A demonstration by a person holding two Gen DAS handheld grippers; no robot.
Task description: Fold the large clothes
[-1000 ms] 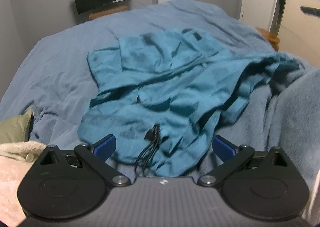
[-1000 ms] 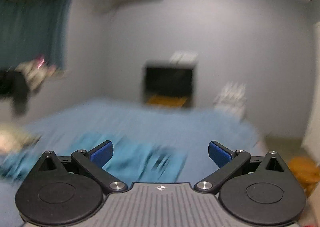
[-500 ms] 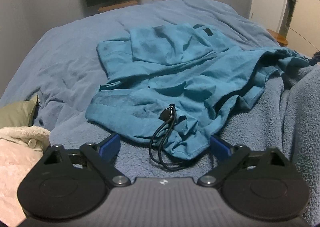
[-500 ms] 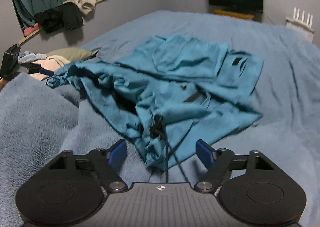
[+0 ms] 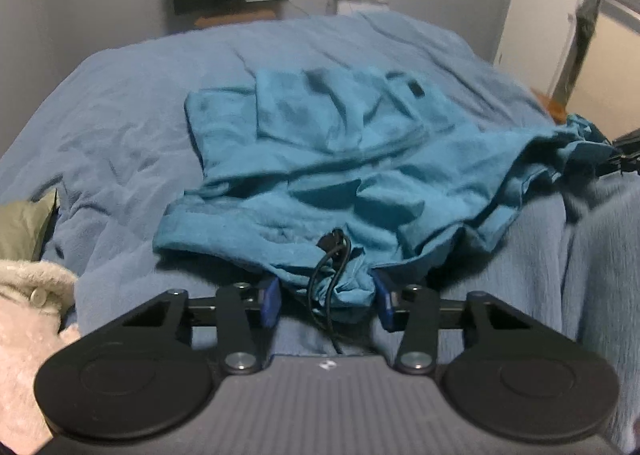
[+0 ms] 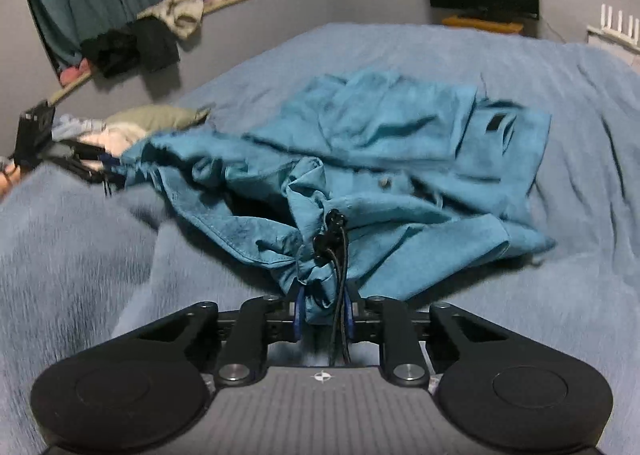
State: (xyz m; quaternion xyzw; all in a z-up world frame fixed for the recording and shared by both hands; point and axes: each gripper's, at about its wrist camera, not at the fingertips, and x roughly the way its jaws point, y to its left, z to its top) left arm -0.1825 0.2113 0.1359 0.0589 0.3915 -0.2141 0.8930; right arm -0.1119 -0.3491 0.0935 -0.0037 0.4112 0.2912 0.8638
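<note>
Garment: the teal garment [image 5: 340,175] is lying crumpled across the middle of the blue bed [image 5: 120,127], unfolded, with one edge reaching the near side of the bed where the fleece blanket [image 6: 72,239] is bunched.

Left hand-held gripper [image 5: 326,301]: its jaws have just been closing from a wide spread; a near hem of the garment and a black cord [image 5: 332,255] are now sitting between the blue pads, which are drawing up to the fabric on both sides. Whether the pads are already pressing on it is hard to tell; they look to be just beside or barely touching the cloth.

Right hand-held gripper [image 6: 322,315]: it is arriving from a raised view of the far wall to a low position at the garment's edge, and its jaws have just been closing; they are now pinching a gathered bunch of teal fabric, with the cord running through the same gap.

Other view of the pair: each gripper is showing at the far edge of the other's picture, at opposite ends of the near hem.

Meaning for the task: both ends are being taken hold of, so the step looks like gripping the garment in order to lift and spread it flat; folding itself is not yet begun.

Risk: the cord is getting caught in both grips and may tangle.
</note>
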